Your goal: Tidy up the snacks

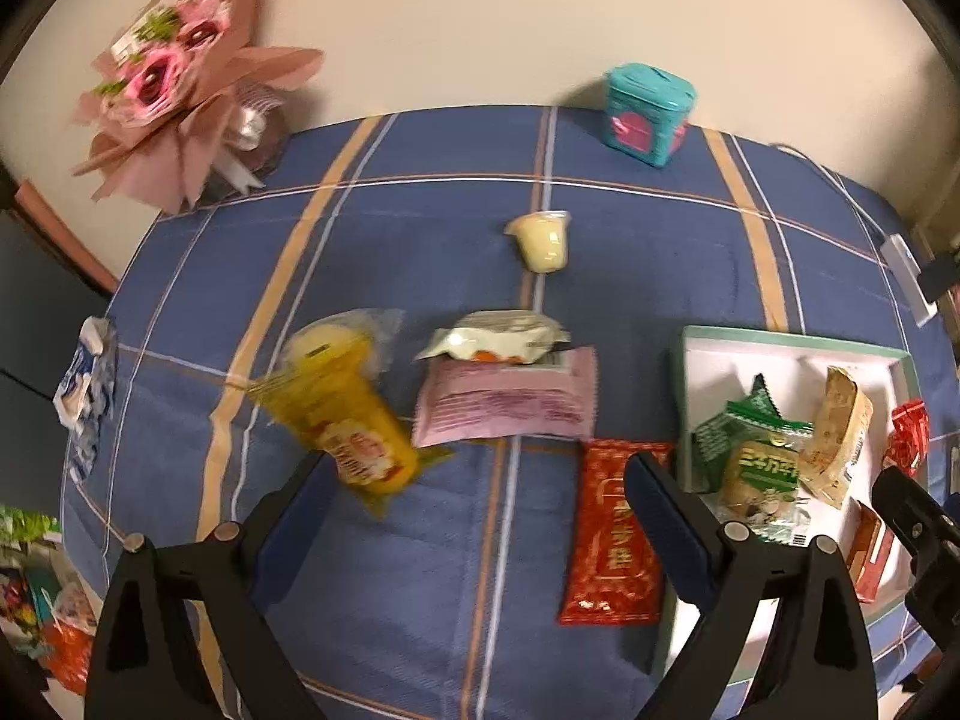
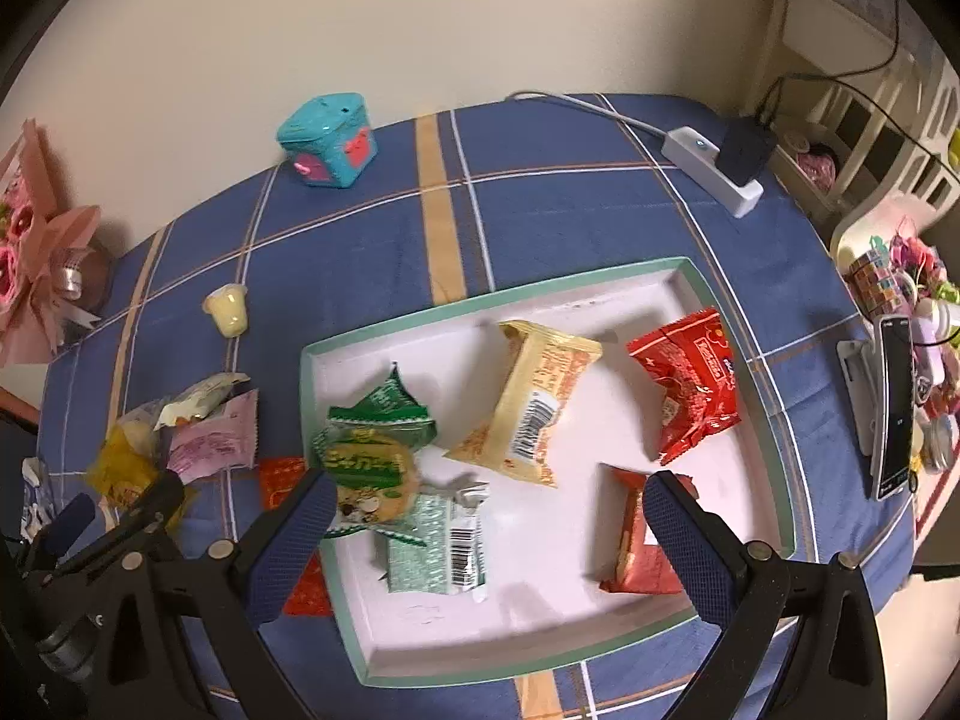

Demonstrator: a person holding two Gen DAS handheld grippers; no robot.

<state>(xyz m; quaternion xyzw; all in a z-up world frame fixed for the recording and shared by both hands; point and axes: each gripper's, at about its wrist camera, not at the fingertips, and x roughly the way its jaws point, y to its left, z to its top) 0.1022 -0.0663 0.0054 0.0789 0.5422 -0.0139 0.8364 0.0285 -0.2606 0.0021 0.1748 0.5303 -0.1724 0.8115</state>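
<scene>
With both claws standing apart and empty, the left claw (image 1: 480, 480) is best lowered over the yellow packet (image 1: 345, 414) just beyond it on the worktop (image 1: 630, 252), gripped across its width, then carried to the tray (image 2: 630, 276) under the right claw (image 2: 489, 504).

Two hand-held grippers, the left gripper (image 1: 480, 480) and right gripper (image 2: 489, 495), share one build: glossy black plastic frames with triangular cut-outs, round silver screws (image 1: 227, 533) at the pivots, and dark blue textured pads (image 2: 690, 546) lining their jaws.
</scene>
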